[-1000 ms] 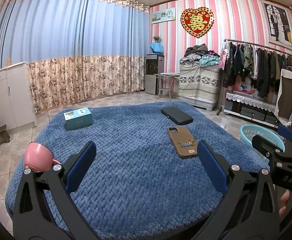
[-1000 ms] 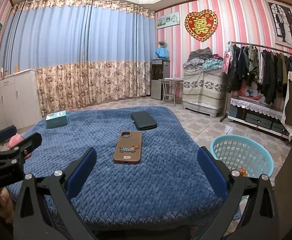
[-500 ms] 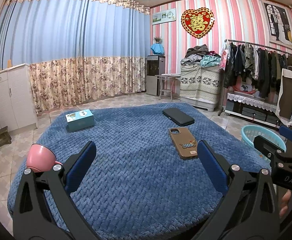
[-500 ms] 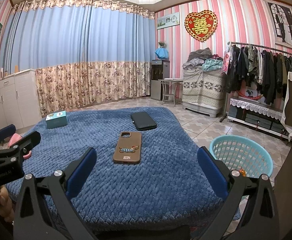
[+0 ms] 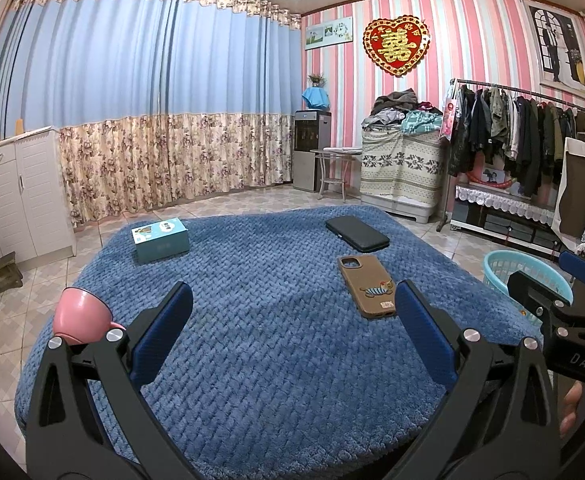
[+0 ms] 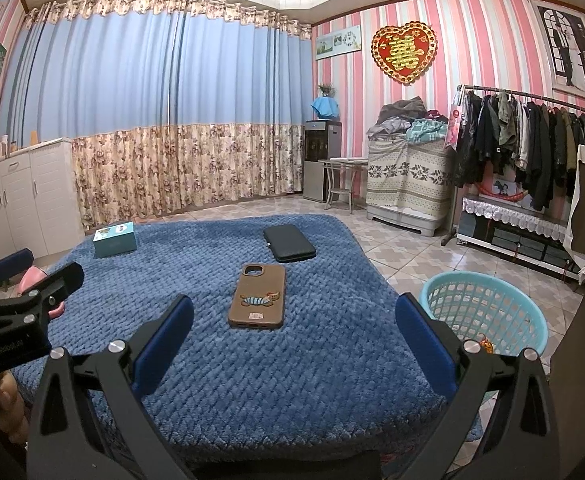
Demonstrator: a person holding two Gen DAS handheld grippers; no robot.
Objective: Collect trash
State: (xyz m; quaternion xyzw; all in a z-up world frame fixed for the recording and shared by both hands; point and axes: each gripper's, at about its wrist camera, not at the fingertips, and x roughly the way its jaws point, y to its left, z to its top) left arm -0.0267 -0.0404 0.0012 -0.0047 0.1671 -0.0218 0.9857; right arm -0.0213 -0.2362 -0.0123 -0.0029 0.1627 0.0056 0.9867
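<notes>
A light blue basket (image 6: pixel 486 312) stands on the floor right of the blue-covered table (image 6: pixel 220 360); something small and orange lies inside it. It also shows in the left wrist view (image 5: pixel 526 276). My left gripper (image 5: pixel 292 320) is open and empty over the near part of the table (image 5: pixel 252 360). My right gripper (image 6: pixel 292 324) is open and empty over the near edge, with the basket just to its right. No loose trash shows on the table.
On the table lie a brown phone (image 6: pixel 258 296), a black case (image 6: pixel 289 243), a teal box (image 5: pixel 160 240) and a pink cup (image 5: pixel 81 316). A clothes rack (image 6: pixel 532 140) and a covered pile (image 6: pixel 408 176) stand at the right.
Both grippers have stayed open and nearly still. The left wrist view has drifted slightly, so the table objects sit a little to the right and higher.
</notes>
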